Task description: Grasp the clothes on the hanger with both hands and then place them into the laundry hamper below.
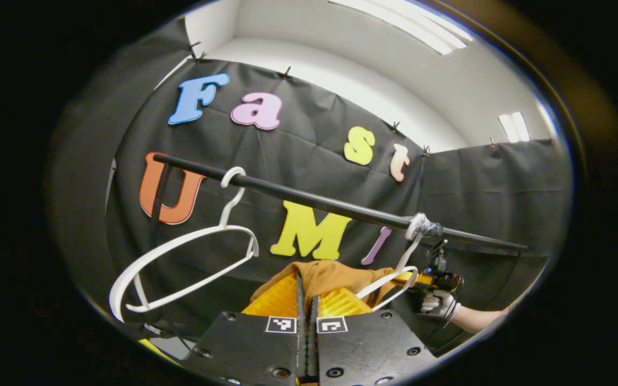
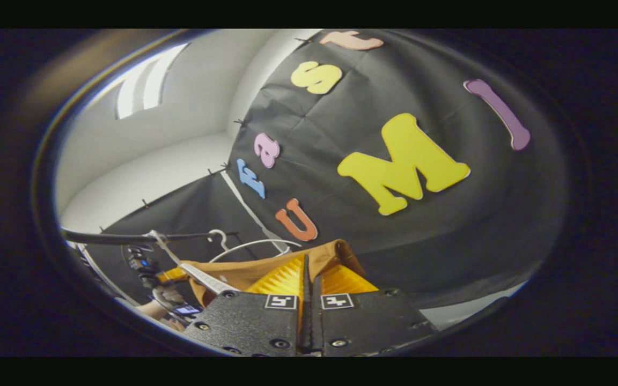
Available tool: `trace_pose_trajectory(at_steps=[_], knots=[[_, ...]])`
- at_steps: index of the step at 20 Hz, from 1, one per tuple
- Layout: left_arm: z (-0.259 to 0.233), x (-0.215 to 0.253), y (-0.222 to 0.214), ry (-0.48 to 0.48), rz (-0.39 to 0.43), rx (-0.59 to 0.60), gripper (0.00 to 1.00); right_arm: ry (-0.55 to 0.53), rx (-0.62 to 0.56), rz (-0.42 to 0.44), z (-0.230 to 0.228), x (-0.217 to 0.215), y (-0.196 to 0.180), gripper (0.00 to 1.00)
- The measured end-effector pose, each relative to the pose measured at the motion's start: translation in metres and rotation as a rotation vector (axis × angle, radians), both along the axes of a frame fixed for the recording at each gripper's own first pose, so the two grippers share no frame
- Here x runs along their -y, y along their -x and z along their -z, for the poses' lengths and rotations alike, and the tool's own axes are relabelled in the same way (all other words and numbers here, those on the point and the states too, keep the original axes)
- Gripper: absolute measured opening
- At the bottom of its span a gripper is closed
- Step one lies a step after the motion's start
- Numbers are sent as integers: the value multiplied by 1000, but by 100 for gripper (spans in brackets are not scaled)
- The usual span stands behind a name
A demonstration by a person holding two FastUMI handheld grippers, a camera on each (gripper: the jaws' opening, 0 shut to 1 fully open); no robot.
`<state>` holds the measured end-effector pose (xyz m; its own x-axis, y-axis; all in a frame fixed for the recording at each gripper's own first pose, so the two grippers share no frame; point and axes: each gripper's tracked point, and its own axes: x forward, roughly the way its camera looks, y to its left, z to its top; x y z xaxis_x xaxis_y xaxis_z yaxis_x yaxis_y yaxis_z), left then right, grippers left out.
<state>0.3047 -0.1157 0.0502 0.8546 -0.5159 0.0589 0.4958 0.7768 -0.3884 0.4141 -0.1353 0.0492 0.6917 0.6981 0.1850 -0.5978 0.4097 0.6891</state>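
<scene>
Brown cloth: the clothes (image 1: pixel 326 274) are a brown-orange garment bunched at the tips of both grippers, near the rail and on or close against the taped hanger. The laundry hamper is below by the task's wording.
Left gripper (image 1: pixel 307 304): its yellow ribbed pads (image 1: pixel 279 300) stand pressed together with the brown fabric rising straight out of the seam between them, so I judge it pinches one side of the garment.
Right gripper (image 2: pixel 307 279): same posture in the right gripper view, pads closed on a fold of the garment (image 2: pixel 266 271). It also appears far off in the left gripper view, held by a gloved hand (image 1: pixel 438 304).
Why two grips: holding the cloth at two separate spots keeps it spread and lets both hands pull it off the hanger evenly.
Rail (image 1: pixel 314 201): black bar slanting across the booth, carrying both hangers.
Empty hanger (image 1: pixel 180 262): white, hooked on the rail, tilted and bare, well apart from the garment.
Taped hanger (image 1: pixel 395 279): white, its hook wrapped to the rail with tape, probably so it stays put while the garment is tugged free.
Step in hand: both grasps look made; lowering to the hamper is not yet done.
Risk: cloth may snag on the hanger's arm.
</scene>
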Motion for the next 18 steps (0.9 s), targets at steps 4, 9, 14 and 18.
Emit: trace_pose_trajectory(at_steps=[4, 9, 14, 18], knots=[[11, -17, -1, 141, 9, -35, 0, -232, -109, -170, 12, -10, -3, 4], [19, -19, -1, 281, 50, -56, 0, -383, -194, -266, 28, -10, -12, 2], [58, -26, -15, 216, 10, -165, 0, -205, -213, -208, 50, -28, -18, 2], [71, -39, -18, 220, -55, -191, 0, -188, -213, -195, 70, -38, -5, 2]])
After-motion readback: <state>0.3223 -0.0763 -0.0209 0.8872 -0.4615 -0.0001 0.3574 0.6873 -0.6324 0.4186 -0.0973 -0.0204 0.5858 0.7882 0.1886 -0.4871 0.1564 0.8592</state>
